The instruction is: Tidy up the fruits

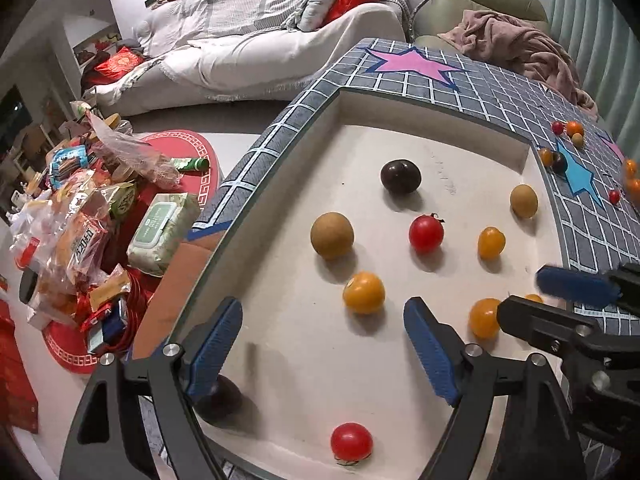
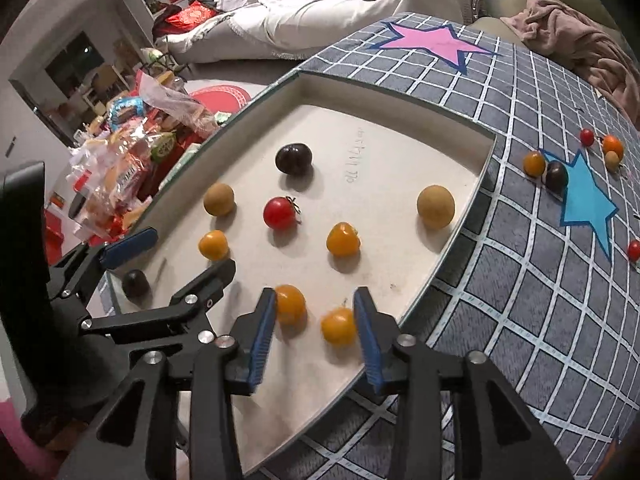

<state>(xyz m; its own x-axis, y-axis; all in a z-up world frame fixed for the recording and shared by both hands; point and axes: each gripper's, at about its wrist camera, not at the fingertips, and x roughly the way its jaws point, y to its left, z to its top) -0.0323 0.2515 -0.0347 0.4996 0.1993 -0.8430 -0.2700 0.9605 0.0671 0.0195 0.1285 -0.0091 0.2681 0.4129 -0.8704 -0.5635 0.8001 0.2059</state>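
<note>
White tray [image 2: 460,200] holds most fruits; loose fruits [image 2: 556,176] at 2 o'clock remain; both claws wide, empty.

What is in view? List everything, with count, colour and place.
tray: one, white, on the mat
yellow tomatoes: four, yellow-orange, in the tray
red tomatoes: two, red, in the tray
dark fruits: two, near-black, in the tray
tan fruits: two, tan, in the tray
loose fruits: several, mixed colours, on the mat right of the tray
mat: one, grey checked
snack packets: a pile, mixed colours, left of the tray
sofa: one, white, behind
left claw: open, over the tray
right claw: open, over the tray
</note>
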